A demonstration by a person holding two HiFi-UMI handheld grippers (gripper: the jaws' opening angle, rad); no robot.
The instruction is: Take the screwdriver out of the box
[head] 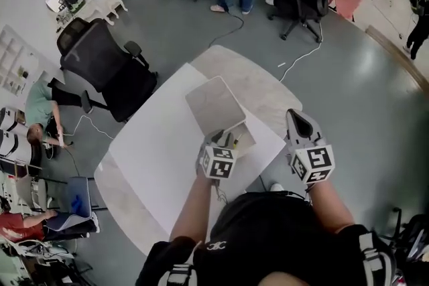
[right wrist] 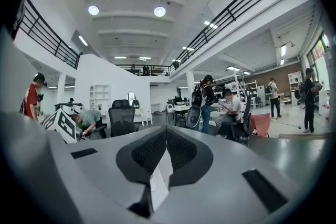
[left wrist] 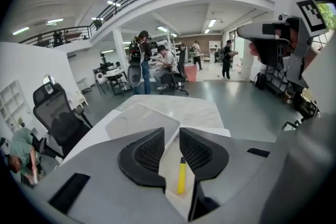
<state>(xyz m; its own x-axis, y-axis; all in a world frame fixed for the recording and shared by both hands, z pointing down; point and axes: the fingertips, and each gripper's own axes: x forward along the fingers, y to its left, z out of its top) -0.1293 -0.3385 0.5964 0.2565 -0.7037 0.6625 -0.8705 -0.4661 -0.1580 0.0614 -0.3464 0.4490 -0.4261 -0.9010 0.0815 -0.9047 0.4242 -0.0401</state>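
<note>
Yellow screwdriver (left wrist: pixel 181 176), beige box (head: pixel 216 105), white table (head: pixel 157 164), black office chair (head: pixel 107 70), grey floor (head: pixel 348 90)

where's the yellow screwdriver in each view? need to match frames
Head view: screwdriver just below centre, inside the open box.
Left gripper view: low centre, seen through the gap of the left gripper, whose jaws stand apart.
Right gripper view: not in it.
Shared landmark: black office chair.
</note>
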